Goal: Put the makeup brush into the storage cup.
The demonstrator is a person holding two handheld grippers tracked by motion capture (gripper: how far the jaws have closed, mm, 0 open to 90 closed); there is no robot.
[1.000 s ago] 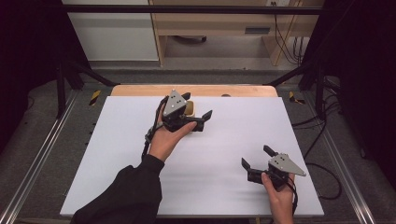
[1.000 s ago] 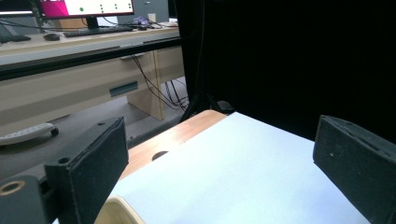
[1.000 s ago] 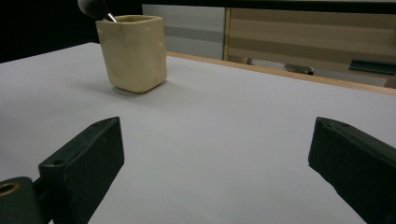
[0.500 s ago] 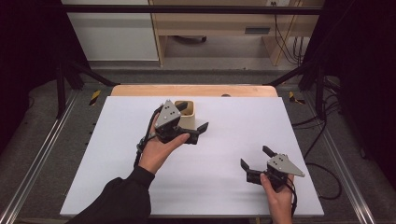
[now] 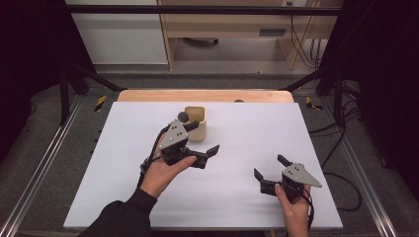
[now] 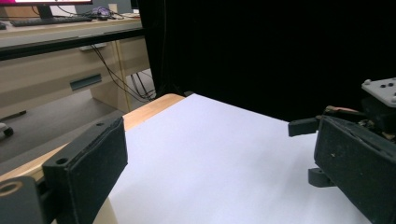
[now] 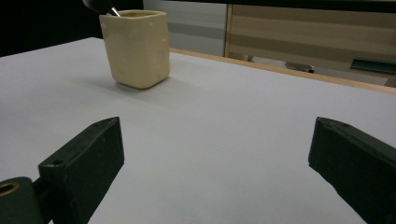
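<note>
Here the left tool point(image 5: 203, 137) hangs over the white bench point(image 5: 247, 128), jaws spread and empty, just in front of the cream cup point(image 5: 196, 123), which stands upright near the far edge with a dark-tipped utensil point(image 5: 183, 117) poking out of it. Well apart to the right, the right tool point(image 5: 269, 168) sits low near the front edge, jaws likewise spread wide with nothing between them.

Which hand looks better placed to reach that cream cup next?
Probably the left. The left gripper hovers open right beside the cup, while the right gripper, also open, sits apart near the table's front edge.
</note>
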